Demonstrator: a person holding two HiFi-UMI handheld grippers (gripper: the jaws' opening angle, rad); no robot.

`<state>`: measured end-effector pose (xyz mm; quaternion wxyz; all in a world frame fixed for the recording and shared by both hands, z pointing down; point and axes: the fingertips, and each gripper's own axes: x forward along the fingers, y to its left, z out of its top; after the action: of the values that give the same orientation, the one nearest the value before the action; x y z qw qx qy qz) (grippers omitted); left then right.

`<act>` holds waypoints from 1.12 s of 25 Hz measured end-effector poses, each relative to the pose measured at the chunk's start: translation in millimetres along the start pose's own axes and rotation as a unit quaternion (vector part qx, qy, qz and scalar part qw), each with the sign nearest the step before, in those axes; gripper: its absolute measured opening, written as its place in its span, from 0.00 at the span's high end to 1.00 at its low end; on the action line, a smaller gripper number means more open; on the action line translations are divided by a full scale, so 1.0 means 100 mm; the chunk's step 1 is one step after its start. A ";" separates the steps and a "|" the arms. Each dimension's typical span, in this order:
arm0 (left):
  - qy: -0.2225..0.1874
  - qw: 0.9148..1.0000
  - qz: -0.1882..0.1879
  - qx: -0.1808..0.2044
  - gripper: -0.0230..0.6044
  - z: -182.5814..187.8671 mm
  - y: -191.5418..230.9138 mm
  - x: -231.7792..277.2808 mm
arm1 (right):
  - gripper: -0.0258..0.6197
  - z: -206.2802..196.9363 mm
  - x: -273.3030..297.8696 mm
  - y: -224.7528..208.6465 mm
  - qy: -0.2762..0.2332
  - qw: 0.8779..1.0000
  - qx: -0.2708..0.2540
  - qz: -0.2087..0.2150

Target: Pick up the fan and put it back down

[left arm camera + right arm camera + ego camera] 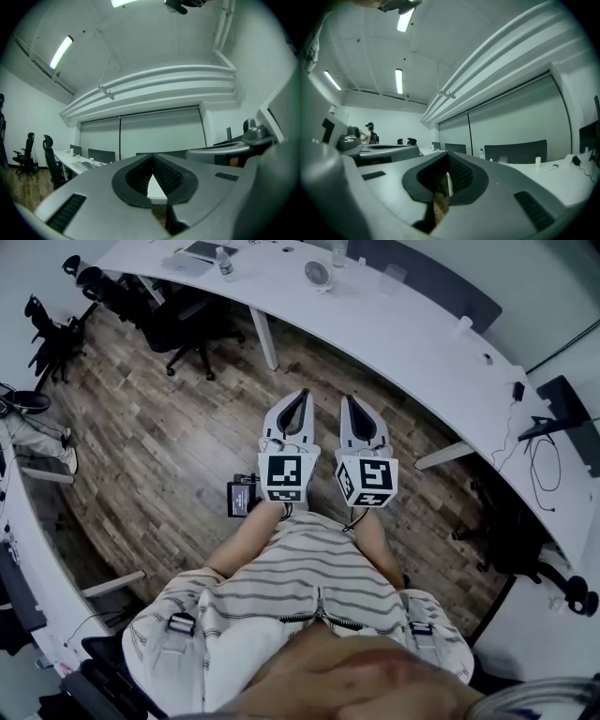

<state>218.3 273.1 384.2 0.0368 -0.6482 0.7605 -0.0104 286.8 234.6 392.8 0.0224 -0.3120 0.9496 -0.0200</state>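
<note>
**Both grippers shut and empty, fan well ahead on the table**

From the head view: left gripper and right gripper held side by side, pointing level above a wooden floor, just ahead of a person's striped shirt. In each gripper view, jaws pressed together at the tips, nothing between the pads, only the room beyond. Nothing held in either one.

Small white fan upright on a long curved white table, straight ahead of both grippers and well apart from them, roughly on the line between the two. Clear bottle on the same table, ahead and left of the left gripper. Dark office chairs further left, near the table edge. Fan's stand too small to make out from here.

Judged step: the approach, with the pick not yet begun.

To do it well:
- Close the gap to the table edge first.
- Spread the jaws of one gripper before reaching the fan, not on arrival.
- Come in level, aimed at the neck or base rather than the round grille, likely to flex or slip under the pads.
- Centre the fan between the pads before squeezing.
- Lift straight up, only a little, with the fan kept upright.
- Set it down flat on its base before letting go.
- Keep the spare gripper away from the bottle.
</note>
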 end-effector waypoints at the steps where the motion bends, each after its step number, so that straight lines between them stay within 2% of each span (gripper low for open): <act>1: 0.000 1.000 -0.003 -0.001 0.95 0.01 0.06 0.13 | 0.94 0.02 0.13 -0.03 0.001 1.000 -0.002 -0.001; 7: -0.001 1.000 -0.013 -0.002 0.95 0.04 0.41 0.89 | 0.94 0.09 0.89 -0.32 0.005 1.000 -0.001 -0.014; 12: 0.005 1.000 -0.018 -0.003 0.95 0.00 0.71 1.37 | 0.94 0.10 1.46 -0.47 0.008 1.000 0.000 -0.010; 22: 0.016 0.999 -0.034 -0.011 0.95 -0.14 1.37 2.17 | 0.94 0.06 2.43 -0.62 0.011 0.999 0.005 -0.034; 28: 0.032 0.998 -0.055 -0.018 0.95 -0.22 1.58 2.42 | 0.94 0.02 2.72 -0.66 0.025 0.999 -0.001 -0.048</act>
<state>23.6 58.2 385.6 0.0004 -0.6887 0.7248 -0.0191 107.1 19.9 386.1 -0.0022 -0.3568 0.9338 -0.0279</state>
